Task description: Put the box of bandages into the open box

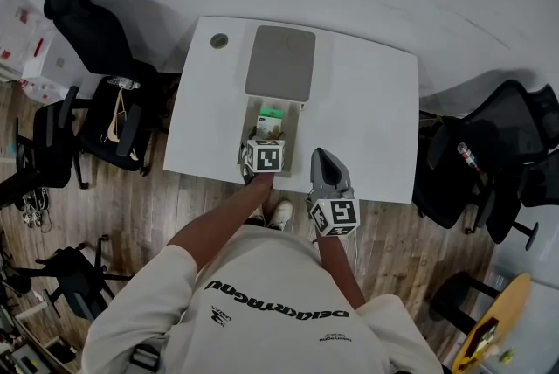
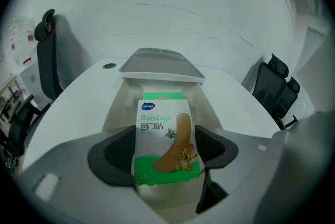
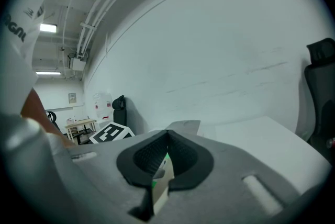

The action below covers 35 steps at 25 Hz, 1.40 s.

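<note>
The box of bandages [image 2: 165, 136], white and green with a cartoon plaster on it, stands upright between the pads of my left gripper [image 2: 165, 149], which is shut on it. It hangs over the inside of the open white box [image 2: 121, 105], whose grey lid [image 2: 161, 65] is folded back behind. The head view shows the left gripper [image 1: 265, 138] at the open box's [image 1: 251, 114] near end, with the green bandage box [image 1: 271, 114] in front of it. My right gripper [image 1: 321, 157] rests near the table's front edge, jaws together and holding nothing.
The white table [image 1: 367, 101] has a round grommet [image 1: 219, 40] at its back left corner. Black office chairs stand to the left [image 1: 96, 40] and right [image 1: 489, 162] on a wooden floor. A white wall lies behind the table.
</note>
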Each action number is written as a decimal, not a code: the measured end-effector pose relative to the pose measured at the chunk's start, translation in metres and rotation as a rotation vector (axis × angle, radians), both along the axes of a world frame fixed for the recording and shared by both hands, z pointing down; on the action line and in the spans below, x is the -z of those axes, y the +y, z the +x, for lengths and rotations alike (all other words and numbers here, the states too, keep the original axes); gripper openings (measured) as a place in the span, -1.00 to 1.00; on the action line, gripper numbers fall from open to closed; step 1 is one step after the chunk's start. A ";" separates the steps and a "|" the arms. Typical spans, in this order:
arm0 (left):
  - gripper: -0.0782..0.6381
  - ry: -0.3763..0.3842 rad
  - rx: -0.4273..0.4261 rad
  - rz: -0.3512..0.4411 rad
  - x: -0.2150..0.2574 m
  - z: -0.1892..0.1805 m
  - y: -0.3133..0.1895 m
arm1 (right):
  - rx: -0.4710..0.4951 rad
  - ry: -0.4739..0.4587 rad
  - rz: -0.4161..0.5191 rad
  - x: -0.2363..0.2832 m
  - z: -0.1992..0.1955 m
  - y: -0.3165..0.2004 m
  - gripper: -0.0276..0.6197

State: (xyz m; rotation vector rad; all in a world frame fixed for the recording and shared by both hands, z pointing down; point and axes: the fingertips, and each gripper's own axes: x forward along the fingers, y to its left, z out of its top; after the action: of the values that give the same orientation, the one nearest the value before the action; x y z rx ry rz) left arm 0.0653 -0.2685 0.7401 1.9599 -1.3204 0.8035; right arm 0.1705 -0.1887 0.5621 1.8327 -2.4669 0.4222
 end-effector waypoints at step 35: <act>0.21 -0.039 -0.035 -0.149 -0.030 0.009 0.003 | -0.008 -0.006 -0.004 -0.002 0.007 -0.001 -0.92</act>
State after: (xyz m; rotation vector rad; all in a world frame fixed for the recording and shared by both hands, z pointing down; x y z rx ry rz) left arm 0.0738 -0.2654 0.7699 1.8626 -1.2154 0.9340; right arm 0.1774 -0.1900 0.5638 1.8437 -2.4618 0.4334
